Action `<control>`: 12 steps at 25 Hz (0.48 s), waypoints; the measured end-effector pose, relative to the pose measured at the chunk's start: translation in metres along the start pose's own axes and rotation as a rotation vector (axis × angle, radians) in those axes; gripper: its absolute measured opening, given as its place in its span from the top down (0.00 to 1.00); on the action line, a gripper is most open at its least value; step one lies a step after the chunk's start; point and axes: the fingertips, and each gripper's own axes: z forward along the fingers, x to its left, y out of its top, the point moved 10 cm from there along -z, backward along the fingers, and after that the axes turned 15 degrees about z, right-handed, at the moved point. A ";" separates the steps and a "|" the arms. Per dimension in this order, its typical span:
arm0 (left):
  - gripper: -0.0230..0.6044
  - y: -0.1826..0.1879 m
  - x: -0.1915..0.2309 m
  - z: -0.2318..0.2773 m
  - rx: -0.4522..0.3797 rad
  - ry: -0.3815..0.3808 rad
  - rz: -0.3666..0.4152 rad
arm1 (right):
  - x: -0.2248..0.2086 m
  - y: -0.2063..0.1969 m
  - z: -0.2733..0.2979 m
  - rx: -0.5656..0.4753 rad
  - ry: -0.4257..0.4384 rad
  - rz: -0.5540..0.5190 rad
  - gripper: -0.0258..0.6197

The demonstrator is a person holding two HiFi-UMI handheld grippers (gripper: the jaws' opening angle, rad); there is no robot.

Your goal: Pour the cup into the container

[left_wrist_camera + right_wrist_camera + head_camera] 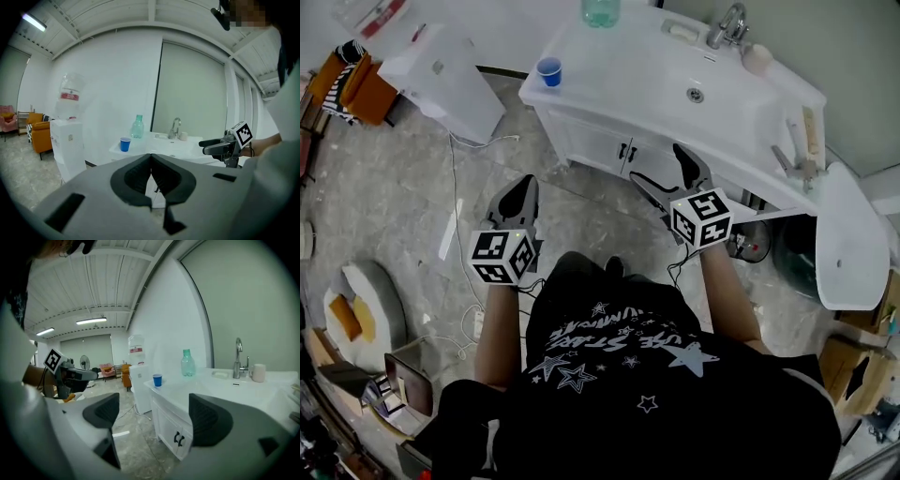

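Right tongs (154,416) wide before sink cabinet (174,430)

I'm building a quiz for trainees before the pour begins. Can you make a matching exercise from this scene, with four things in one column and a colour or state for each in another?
Things:
1. cup
2. bottle
3. left gripper
4. right gripper

Colour or state:
A. jaws apart, nothing between them
B. blue
C. jaws together
D. pale green

Pairs: 1-B, 2-D, 3-C, 4-A
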 end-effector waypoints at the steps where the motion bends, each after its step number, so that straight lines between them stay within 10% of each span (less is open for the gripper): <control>1: 0.95 0.000 0.002 0.000 0.002 0.009 -0.003 | 0.000 0.001 0.005 0.004 0.009 -0.004 0.24; 12: 0.95 -0.011 0.040 0.031 0.028 0.040 -0.031 | -0.011 0.014 0.062 0.057 0.056 -0.053 0.25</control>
